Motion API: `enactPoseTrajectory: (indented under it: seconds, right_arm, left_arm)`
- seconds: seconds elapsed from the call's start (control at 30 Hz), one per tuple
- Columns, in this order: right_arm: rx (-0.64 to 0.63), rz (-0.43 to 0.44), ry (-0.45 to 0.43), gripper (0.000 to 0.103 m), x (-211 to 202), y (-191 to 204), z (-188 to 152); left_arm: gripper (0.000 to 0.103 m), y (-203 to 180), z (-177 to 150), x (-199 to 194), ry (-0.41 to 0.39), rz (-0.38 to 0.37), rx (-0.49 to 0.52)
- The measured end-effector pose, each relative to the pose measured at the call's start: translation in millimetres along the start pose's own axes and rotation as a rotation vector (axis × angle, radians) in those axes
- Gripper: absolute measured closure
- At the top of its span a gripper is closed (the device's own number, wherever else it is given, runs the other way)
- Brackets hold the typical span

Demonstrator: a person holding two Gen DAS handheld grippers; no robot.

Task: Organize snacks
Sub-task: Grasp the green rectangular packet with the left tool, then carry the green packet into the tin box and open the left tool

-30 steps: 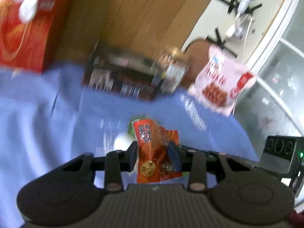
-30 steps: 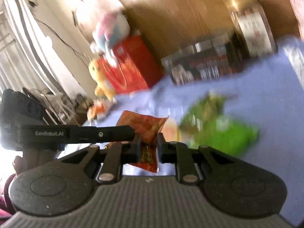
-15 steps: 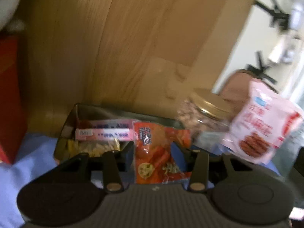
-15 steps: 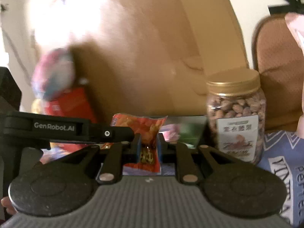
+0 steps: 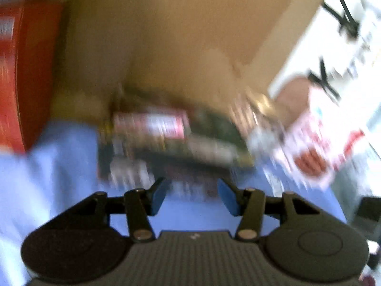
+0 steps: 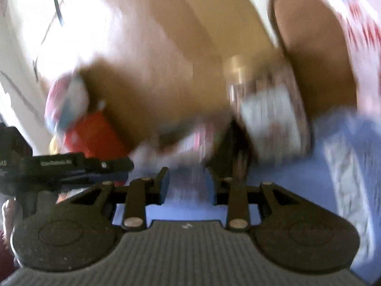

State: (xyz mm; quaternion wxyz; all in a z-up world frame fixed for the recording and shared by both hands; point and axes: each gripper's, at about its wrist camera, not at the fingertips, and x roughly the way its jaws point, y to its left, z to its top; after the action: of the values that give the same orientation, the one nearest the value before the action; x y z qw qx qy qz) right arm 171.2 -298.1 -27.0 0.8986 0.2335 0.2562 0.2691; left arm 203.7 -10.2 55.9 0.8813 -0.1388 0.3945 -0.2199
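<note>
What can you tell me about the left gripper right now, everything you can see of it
The left gripper is black, hard plastic by the look, with a ribbed grey base, two round housings and linkage arms pinned by metal rivets. Its two fingers carry blue pads. The jaws stand open with nothing between them, only blue cloth showing in the gap. It points toward a blurred dark box of snacks and touches nothing visible.

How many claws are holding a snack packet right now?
0. The left claw and the right claw are both open and empty above the blue cloth. Blur may hide packets elsewhere.
</note>
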Motion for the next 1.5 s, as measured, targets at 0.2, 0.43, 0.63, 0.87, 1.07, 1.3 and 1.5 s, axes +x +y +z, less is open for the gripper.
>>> enactPoseTrajectory:
  seconds: [0.2,0.43,0.63,0.87,1.07,1.3,1.5]
  right_arm:
    - [-0.002,-0.028,0.074,0.067,-29.0,4.4,-48.1]
    - [0.03,0.029,0.135,0.07,-66.3,11.2,-85.9]
    - [-0.116,0.122,0.163,0.065,-94.3,45.4,-119.1]
    - [-0.314,-0.002,0.135,0.039,-86.7,68.4,-122.1]
    - [-0.448,-0.054,0.158,0.037,-71.5,80.8,-136.3]
    - [-0.559,-0.1,0.135,0.044,-66.0,93.4,-147.2]
    - [-0.508,-0.081,0.107,0.062,-80.4,87.6,-137.3]
  left_arm:
    - [0.054,-10.0,-52.0,-2.7,0.107,-0.034,0.0]
    - [0.054,-27.2,-91.8,-47.1,0.082,-0.134,0.003]
    - [0.052,-27.8,-115.4,-85.8,0.043,-0.141,0.036]
    - [0.05,-28.2,-136.9,-96.5,0.059,-0.138,0.042]
    - [0.047,-28.3,-142.8,-56.3,0.149,-0.073,0.033]
    - [0.051,-54.3,-142.3,-38.3,0.169,-0.068,0.106]
    - [0.068,-52.2,-141.5,-61.3,0.139,-0.069,0.088]
